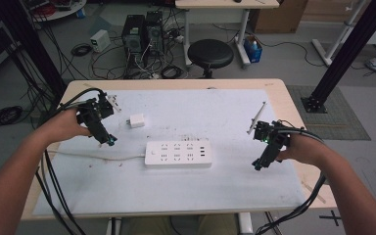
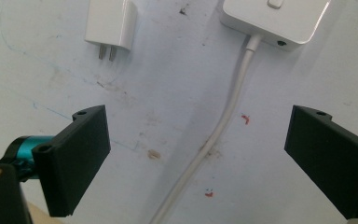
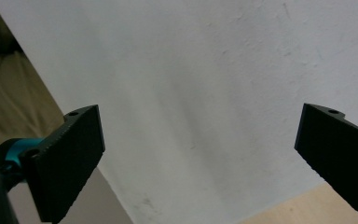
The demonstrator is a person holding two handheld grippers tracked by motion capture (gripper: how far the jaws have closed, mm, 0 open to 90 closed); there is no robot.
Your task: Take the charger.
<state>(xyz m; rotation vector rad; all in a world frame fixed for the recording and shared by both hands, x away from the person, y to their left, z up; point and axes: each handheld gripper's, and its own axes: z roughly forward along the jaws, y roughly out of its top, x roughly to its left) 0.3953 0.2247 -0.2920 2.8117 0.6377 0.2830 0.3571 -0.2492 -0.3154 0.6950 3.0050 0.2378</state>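
Note:
A white power strip (image 1: pixel 178 154) lies in the middle of the white mat (image 1: pixel 215 122), and its cord (image 1: pixel 98 157) runs off to the left. A small white plug adapter (image 1: pixel 136 120) lies behind it, prongs showing in the left gripper view (image 2: pixel 110 23). My left gripper (image 1: pixel 108 141) hovers open left of the strip, above the cord (image 2: pixel 219 128), with the strip's end (image 2: pixel 279 18) ahead of it. My right gripper (image 1: pixel 258 165) is open near the mat's right edge, with only bare mat (image 3: pixel 214 93) between its jaws.
The wooden table (image 1: pixel 281 90) borders the mat on all sides. Black gripper cables (image 1: pixel 54 196) hang off the front left and front right. A black stool (image 1: pixel 210 53), computer towers (image 1: pixel 142 32) and floor cables stand beyond the far edge.

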